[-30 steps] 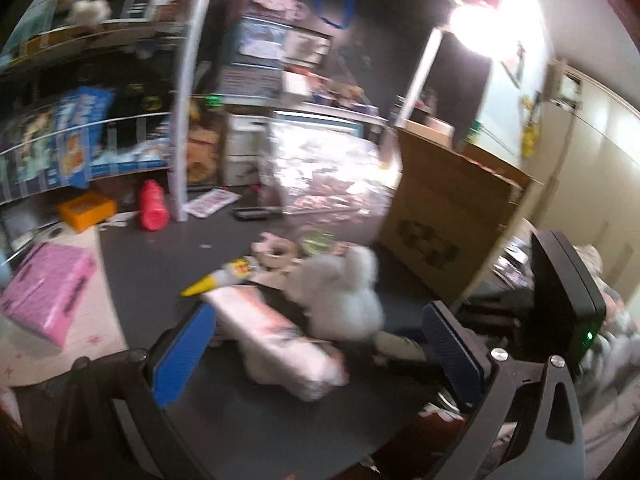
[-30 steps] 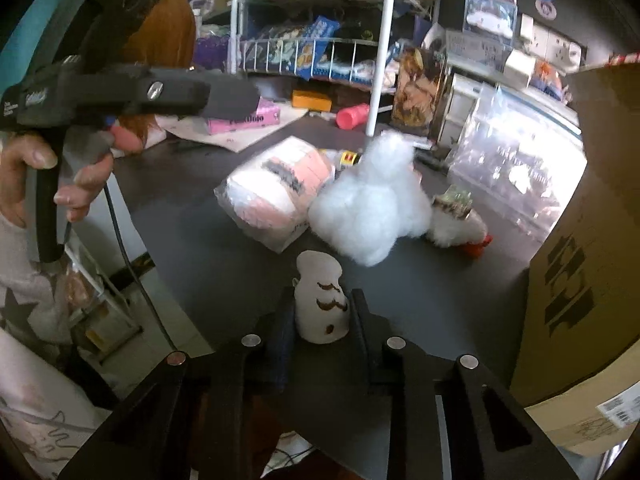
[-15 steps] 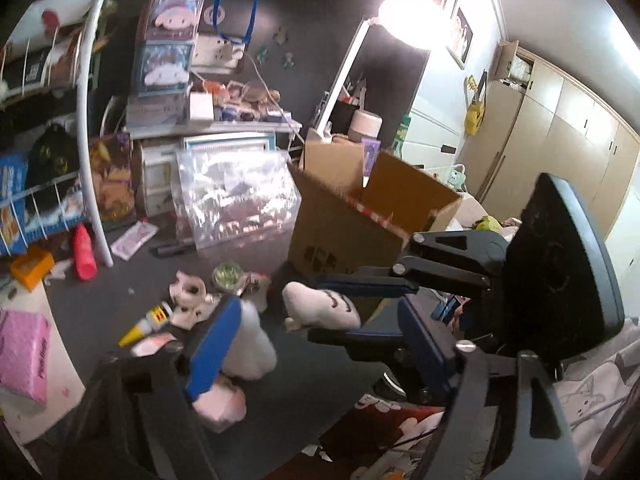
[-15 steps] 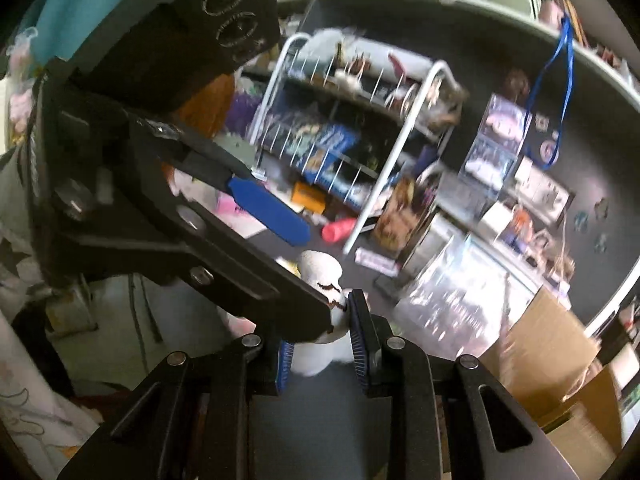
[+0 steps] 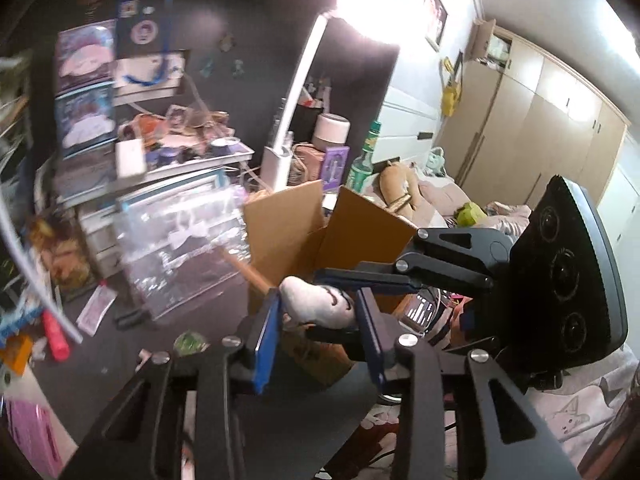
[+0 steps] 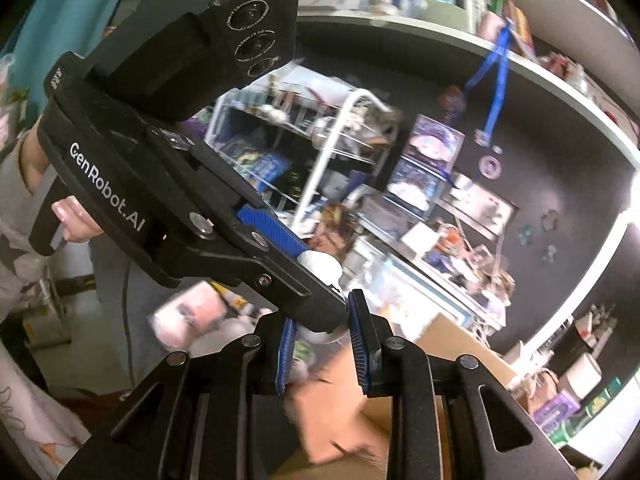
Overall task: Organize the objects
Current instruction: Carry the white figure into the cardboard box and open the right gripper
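A small white plush toy [image 5: 316, 306] with dark stitched marks is seen in the air between both pairs of fingers; in the left wrist view it lies crosswise between the blue pads of the left gripper [image 5: 318, 328], whose jaws are closing, with the left pad at the toy's near end and the right pad close beside its far end; whether the pads already press on it cannot be told with certainty. The right gripper [image 6: 322, 338] is seen in the right wrist view with its jaws narrowly set and clamped on the same toy [image 6: 320, 266], most of which is hidden there behind the body of the left gripper crossing just ahead of the fingertips; in the left wrist view the right gripper's fingers [image 5: 360, 276] are seen reaching in from the right, one above the toy and one below it. An open cardboard box [image 5: 332, 236] stands directly beyond the left fingers, its flaps raised; a clear plastic bin [image 5: 180, 236] is seen to the left of it. A hand [image 6: 76, 220] is wrapped on the left gripper's handle, left of the right fingers. A pink wrapped bundle [image 6: 188, 316] lies blurred below, left of the right fingers.
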{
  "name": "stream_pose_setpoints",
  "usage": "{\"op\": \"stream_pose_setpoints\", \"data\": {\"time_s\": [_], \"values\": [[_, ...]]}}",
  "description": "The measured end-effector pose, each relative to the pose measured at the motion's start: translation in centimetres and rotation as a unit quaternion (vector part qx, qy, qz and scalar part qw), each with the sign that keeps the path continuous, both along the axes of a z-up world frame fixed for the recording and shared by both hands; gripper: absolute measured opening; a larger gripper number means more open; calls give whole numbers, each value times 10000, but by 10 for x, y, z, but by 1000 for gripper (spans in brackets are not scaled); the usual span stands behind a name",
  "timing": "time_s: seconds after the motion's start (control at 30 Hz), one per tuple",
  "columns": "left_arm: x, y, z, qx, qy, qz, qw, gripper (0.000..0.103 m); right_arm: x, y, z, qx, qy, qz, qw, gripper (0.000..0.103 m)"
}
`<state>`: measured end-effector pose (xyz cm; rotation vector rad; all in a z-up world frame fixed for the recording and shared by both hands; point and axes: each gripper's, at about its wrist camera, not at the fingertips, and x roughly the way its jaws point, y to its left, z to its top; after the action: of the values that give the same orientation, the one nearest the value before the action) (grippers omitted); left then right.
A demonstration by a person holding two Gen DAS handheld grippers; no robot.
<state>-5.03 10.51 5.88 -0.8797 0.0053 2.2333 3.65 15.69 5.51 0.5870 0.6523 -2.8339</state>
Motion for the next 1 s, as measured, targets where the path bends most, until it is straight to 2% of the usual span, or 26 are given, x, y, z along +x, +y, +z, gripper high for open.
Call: {"op": "stream_pose_setpoints", "data": {"time_s": [0.17,0.33,0.47,0.6,0.7,0.73,0.77,0.83,0.9,1.0], "values": [[-32,38,3,-166,-198,-262,9993,34,-4,39,7,-221,-234,-342,9989,20],[-63,67,-6,-249,-679,-444,9964,34,-17,78,6,-610,-823,-634,9927,20],[-80,79,-17,-300,-1082,-487,9925,34,-32,101,-1,-979,-1520,-756,9806,20],[-90,83,-26,-309,-1358,-489,9890,34,-41,110,-8,-1201,-2002,-819,9689,21],[-90,85,-27,-446,-1359,-433,9888,36,-44,114,-11,-1260,-2195,-867,9635,25],[-90,85,-27,-518,-1306,-396,9893,42,-43,114,-12,-1240,-2204,-893,9634,28],[-88,85,-25,-595,-1232,-357,9900,53,-43,114,-12,-1226,-2193,-899,9637,29],[-84,81,-20,-583,-1066,-343,9920,64,-42,115,-11,-1201,-2140,-933,9649,38],[-79,75,-13,-529,-910,-317,9939,68,-36,112,-7,-1180,-1990,-857,9691,43],[-68,62,1,-409,-616,-202,9971,71,-32,105,0,-1232,-1818,-733,9728,43]]}}
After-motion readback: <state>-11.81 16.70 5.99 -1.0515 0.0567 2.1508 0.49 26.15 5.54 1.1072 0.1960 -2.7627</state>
